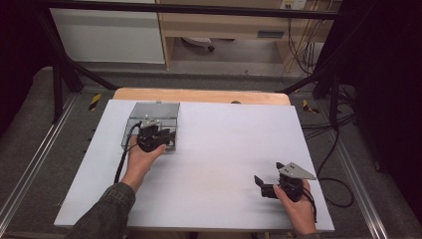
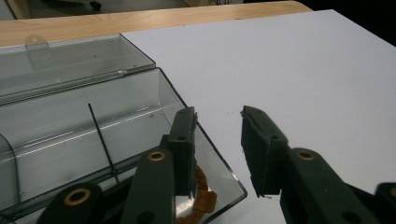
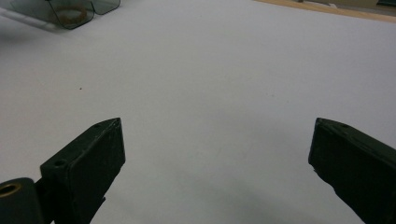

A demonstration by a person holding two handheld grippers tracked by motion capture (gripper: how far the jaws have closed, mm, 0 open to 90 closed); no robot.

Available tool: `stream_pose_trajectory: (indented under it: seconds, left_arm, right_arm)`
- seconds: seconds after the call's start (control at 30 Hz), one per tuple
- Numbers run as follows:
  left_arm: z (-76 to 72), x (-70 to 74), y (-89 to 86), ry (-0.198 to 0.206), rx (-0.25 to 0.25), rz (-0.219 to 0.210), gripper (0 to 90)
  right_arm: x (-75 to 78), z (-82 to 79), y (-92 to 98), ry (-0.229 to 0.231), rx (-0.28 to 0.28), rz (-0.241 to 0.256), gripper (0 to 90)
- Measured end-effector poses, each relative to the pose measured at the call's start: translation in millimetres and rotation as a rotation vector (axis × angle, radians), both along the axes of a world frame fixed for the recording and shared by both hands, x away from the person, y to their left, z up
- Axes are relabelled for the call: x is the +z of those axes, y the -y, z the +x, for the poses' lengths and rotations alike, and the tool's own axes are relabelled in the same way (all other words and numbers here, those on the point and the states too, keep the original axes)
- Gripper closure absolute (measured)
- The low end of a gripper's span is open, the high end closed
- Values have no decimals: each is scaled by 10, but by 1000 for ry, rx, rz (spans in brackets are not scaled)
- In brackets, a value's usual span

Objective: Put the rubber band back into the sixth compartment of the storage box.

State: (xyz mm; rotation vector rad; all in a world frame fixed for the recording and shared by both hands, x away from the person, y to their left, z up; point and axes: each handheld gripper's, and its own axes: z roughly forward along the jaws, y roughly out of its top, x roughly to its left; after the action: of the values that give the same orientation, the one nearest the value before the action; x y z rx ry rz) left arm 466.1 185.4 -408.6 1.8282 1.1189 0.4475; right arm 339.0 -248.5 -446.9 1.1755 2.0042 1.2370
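My left claw (image 2: 218, 149) stood part open, holding nothing, one jaw inside the clear box (image 2: 84, 126), one outside its near corner wall. Brown ring (image 2: 198, 198) lay under that corner. Right claw (image 3: 215, 172) idled wide, empty, well away. Best pinch the wall squarely.

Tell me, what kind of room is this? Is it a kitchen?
Probably not a kitchen; it looks like a lab or workshop for recording hand tasks. A white table sits inside a black metal frame, loose cables trail across the floor, and a person holds the left gripper by a clear plastic box.
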Motion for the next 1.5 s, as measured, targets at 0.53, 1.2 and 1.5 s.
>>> stream_pose_trajectory:
  seconds: [0.53, 1.2, 1.5]
  left_arm:
    - [-70, 122, 52, 72, 18, -46, 244]
    - [-336, 438, 85, 166, -8, -100, 62]
    - [-465, 533, 10, 179, -36, -96, 55]
  right_arm:
    - [5, -1, 3, -3, -1, 8, 40]
    - [3, -4, 0, -6, 0, 3, 35]
    - [2, -4, -3, -9, -1, 3, 33]
